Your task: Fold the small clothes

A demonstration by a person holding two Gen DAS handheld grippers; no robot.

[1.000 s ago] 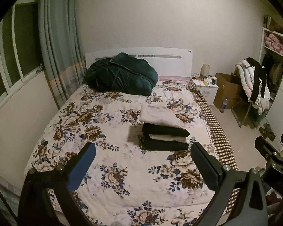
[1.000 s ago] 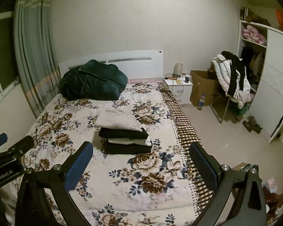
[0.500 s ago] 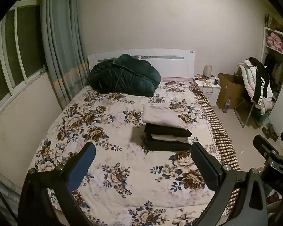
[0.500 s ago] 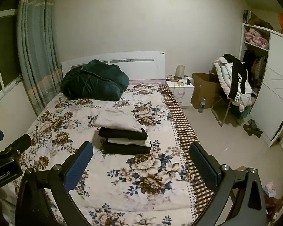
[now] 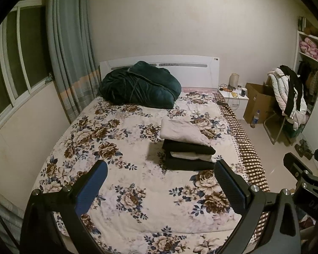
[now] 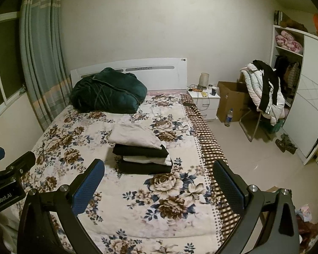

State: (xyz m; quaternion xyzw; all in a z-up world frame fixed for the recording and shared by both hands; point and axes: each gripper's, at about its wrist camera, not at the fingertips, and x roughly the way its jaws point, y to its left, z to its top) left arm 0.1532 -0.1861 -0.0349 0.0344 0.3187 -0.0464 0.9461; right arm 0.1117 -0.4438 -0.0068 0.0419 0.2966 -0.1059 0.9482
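A stack of folded clothes [image 5: 187, 146], alternating black and pale layers with a beige piece on top, sits on the floral bedspread [image 5: 120, 148]; it also shows in the right wrist view [image 6: 141, 152]. My left gripper [image 5: 161, 188] is open and empty, held back above the foot of the bed, well short of the stack. My right gripper [image 6: 159, 186] is open and empty, likewise above the foot of the bed. Each gripper appears at the edge of the other's view.
A dark green quilt [image 5: 137, 89] is bundled at the headboard. Right of the bed are a white nightstand [image 6: 204, 101], a cardboard box [image 6: 231, 99], a chair heaped with jackets [image 6: 262, 91] and a wardrobe [image 6: 307, 105]. Curtains [image 5: 70, 48] and a window are at left.
Both grippers have drawn back and up from the bed, so the bed and stack look smaller and farther. Both stay open and empty. The stack has not moved.
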